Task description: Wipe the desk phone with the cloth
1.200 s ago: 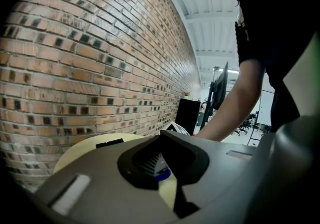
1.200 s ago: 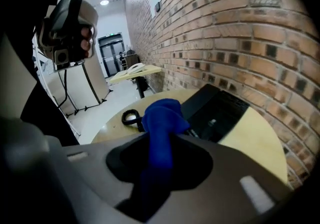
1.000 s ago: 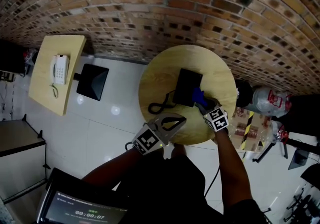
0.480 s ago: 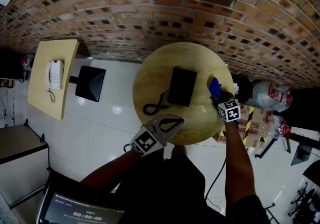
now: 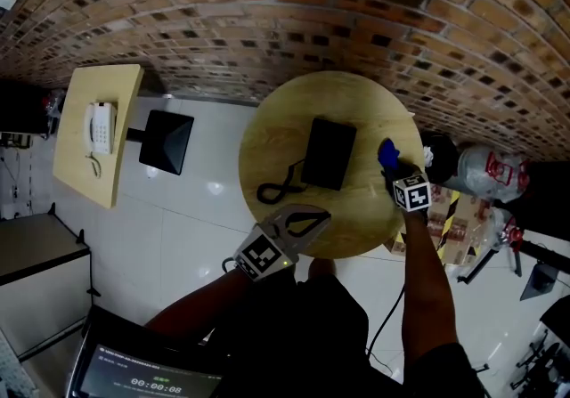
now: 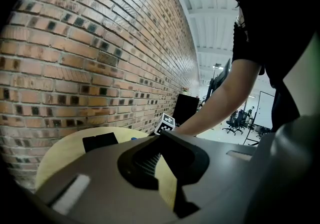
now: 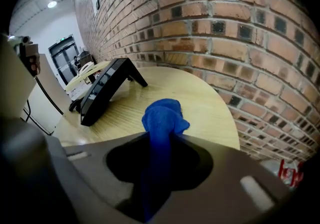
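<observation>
A black desk phone [image 5: 328, 153] sits in the middle of a round wooden table [image 5: 280, 129], and its dark cord [image 5: 278, 188] curls to the left. My right gripper [image 5: 394, 170] is to the right of the phone, near the table's right edge, shut on a bunched blue cloth [image 5: 386, 154]. In the right gripper view the cloth [image 7: 162, 117] sticks out past the gripper [image 7: 161, 137] above the tabletop, apart from the phone [image 7: 102, 92]. My left gripper [image 5: 312, 220] hovers over the table's front edge with nothing in it. Its jaws meet at the tips in the left gripper view [image 6: 162, 135].
A brick wall [image 5: 294, 13] stands just behind the table. At the left, a second yellow table [image 5: 80, 174] carries a white phone [image 5: 100, 127], with a black square stand [image 5: 166, 142] beside it on the white floor. Bags and clutter [image 5: 481, 178] lie at the right.
My right gripper has carried the blue cloth from the phone's right edge off to the right side of the table. The left gripper has barely moved.
</observation>
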{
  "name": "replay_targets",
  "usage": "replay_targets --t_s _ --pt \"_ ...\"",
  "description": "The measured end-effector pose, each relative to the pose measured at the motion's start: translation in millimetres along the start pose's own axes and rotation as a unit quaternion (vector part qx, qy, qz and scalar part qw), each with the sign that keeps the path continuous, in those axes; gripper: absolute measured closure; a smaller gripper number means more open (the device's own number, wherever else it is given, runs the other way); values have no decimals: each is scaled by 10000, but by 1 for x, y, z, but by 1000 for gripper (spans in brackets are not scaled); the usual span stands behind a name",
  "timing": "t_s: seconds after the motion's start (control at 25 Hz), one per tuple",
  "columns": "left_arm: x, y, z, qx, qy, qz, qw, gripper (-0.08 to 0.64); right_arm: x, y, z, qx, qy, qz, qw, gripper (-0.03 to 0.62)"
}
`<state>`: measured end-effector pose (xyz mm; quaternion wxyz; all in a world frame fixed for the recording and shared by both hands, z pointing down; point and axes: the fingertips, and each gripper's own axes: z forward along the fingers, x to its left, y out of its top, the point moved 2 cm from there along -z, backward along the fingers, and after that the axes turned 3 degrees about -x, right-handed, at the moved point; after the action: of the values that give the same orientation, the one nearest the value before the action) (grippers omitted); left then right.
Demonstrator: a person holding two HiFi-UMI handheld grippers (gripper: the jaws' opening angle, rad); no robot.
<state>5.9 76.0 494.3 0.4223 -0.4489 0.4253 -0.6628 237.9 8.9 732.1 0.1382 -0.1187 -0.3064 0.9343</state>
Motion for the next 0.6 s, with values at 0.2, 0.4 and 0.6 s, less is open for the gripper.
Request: replay_targets --t_s 0.2,0.4,0.6 --pt "1 -1 0 19 33 -42 10000 558 -2 0 -1 -84 48 286 9995 491" --pt "0 0 2 25 -3 -33 10000 558 -2 0 0 -133 45 304 9994 479" --pt "-1 0 3 38 -44 -20 10000 558 -5 0 2 -154 13 275 9995 457"
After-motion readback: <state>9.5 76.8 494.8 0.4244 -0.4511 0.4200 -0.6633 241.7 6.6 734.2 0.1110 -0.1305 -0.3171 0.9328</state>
